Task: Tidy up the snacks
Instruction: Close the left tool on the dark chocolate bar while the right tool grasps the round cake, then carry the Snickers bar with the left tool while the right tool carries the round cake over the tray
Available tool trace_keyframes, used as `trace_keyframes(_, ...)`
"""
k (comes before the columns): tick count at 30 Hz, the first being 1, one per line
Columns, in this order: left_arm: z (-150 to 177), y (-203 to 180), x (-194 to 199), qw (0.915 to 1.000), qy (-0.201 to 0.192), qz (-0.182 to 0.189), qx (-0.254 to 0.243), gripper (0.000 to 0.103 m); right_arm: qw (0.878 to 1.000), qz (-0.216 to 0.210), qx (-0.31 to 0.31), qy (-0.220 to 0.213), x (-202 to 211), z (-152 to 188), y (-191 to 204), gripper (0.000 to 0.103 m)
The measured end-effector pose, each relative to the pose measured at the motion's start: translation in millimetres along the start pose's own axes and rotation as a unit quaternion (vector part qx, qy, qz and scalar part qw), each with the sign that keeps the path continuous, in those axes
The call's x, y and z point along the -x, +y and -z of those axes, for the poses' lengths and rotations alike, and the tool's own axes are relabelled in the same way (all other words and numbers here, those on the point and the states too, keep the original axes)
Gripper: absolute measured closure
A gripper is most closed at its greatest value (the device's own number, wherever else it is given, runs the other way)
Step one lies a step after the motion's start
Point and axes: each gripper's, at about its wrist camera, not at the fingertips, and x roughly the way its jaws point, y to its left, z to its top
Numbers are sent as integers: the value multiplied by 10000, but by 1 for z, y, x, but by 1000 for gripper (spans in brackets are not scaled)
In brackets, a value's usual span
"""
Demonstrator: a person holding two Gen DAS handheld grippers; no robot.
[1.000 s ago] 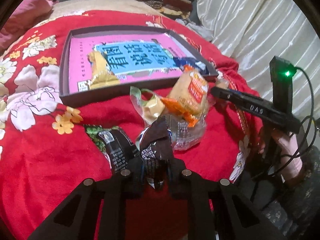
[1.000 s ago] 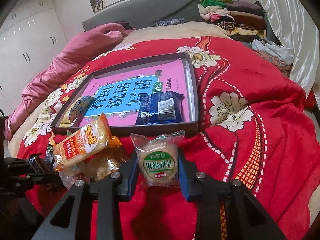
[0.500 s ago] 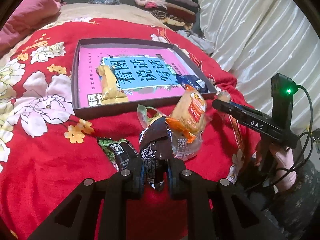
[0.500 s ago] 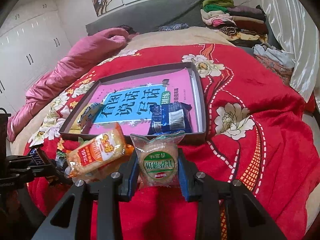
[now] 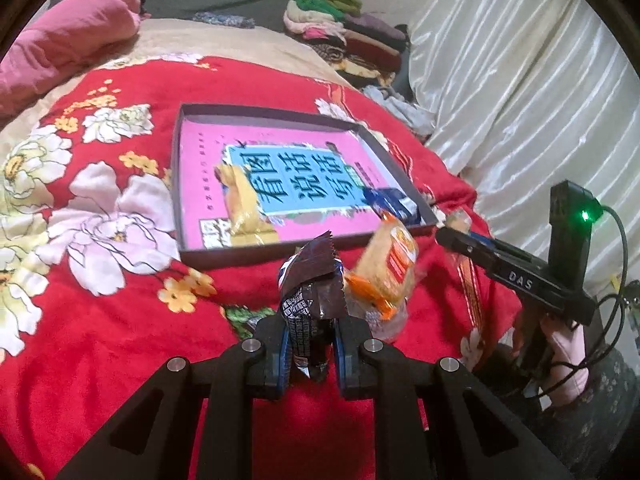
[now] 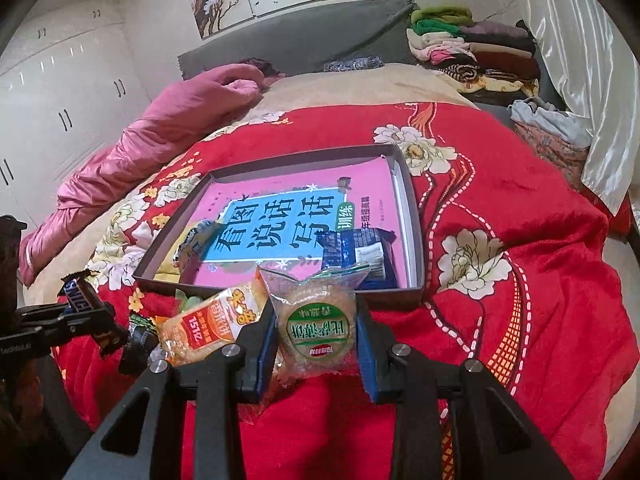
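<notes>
A bed fills both views, spread with a red floral quilt point(image 6: 520, 208); a beige sheet shows beyond it, a pink duvet point(image 6: 160, 136) is bunched along the left side, and a grey headboard point(image 6: 304, 40) stands below a flower painting; white wardrobe doors line the left wall, a pale satin curtain point(image 5: 520, 80) hangs on the right, and folded clothes point(image 6: 472, 48) are stacked in the far right corner. On the quilt lies a shallow dark tray point(image 6: 416, 240) lined with a pink and blue book cover; inside it rest a blue packet point(image 6: 360, 252) at the near right and a yellow packet point(image 5: 244, 204) at the near left. Just in front of the tray, on the quilt, sits a small heap of snacks topped by an orange-labelled cake packet point(image 6: 208, 328). The right gripper point(image 6: 316, 336) is clamped on a round biscuit packet point(image 6: 316, 320) with a green label, held above the quilt near the tray's front wall; the left gripper point(image 5: 310, 344) pinches a dark brown chocolate bar wrapper point(image 5: 310, 292) upright, beside the heap.
</notes>
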Motion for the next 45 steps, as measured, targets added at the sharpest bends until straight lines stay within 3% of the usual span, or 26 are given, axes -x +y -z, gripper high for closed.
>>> trace_keyframes(32, -43, 36, 9, 9975, -547, -369, 263, 86, 9997, 1, 148, -210, -10, -36, 22, 68)
trace_keyframes(45, -51, 40, -8, 9972, -516, -465, 279, 86, 9995, 45, 142, -276, -12, -43, 24, 68)
